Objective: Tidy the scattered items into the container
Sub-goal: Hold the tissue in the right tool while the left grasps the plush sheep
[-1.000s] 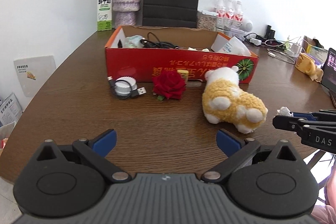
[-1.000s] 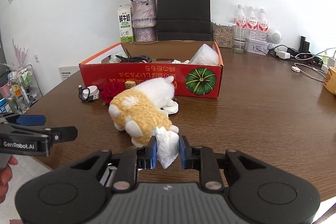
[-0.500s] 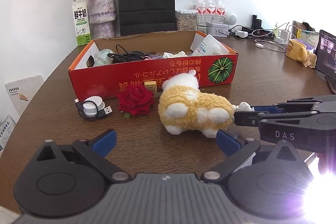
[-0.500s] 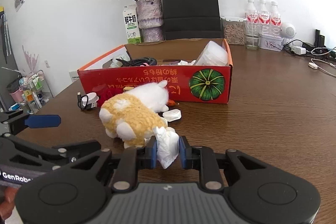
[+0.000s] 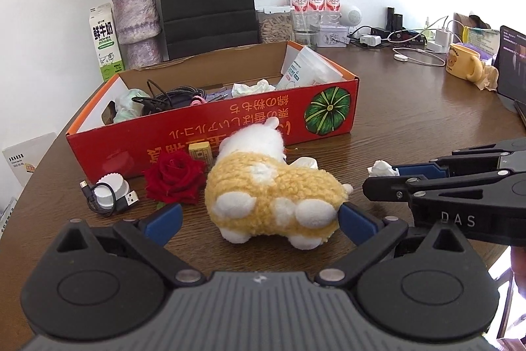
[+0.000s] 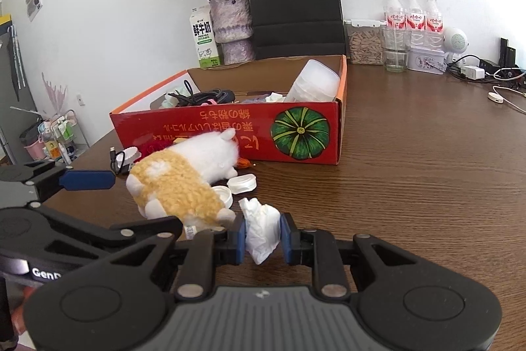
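Tissue [image 6: 262,231] sits pinched between the right gripper's [image 6: 263,236] pads, near the table's [image 6: 427,186] front edge. The left gripper [image 5: 259,219] spreads wide around the plush toy [image 5: 273,193], just before the red box [image 5: 230,120].

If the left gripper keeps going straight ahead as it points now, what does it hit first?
The plush toy, lying directly between the open left gripper fingers; the right fingertip looks about to touch it. The red box is behind.
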{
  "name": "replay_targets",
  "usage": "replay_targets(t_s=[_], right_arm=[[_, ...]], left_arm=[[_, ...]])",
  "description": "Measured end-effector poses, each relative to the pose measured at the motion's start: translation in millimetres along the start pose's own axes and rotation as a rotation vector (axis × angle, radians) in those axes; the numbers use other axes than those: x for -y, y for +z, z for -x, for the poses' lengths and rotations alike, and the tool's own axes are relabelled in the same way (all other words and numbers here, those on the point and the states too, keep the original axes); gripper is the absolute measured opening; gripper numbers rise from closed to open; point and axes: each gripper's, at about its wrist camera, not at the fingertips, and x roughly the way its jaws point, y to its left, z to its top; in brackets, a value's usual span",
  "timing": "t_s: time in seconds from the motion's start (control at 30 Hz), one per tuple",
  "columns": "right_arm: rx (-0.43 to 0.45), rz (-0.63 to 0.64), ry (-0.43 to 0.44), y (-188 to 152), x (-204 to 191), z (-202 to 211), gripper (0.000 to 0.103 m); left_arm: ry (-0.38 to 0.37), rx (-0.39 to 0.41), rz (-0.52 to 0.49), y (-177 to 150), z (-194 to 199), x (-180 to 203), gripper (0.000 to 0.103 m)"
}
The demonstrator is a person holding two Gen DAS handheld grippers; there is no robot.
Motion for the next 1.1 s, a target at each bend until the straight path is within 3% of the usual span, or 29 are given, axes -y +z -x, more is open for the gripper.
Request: replay_targets(t_s=[0.33, 1.1], right_arm=[[-0.012, 0.026, 0.024, 13, 19, -9, 0.020], [-0.033, 0.035, 0.035, 20, 43, -20, 0.021]], left_arm=[[-0.020, -0.006, 0.031, 9, -16, 7, 0.103], [0.059, -0.037, 0.059, 16, -30, 25, 0.103]])
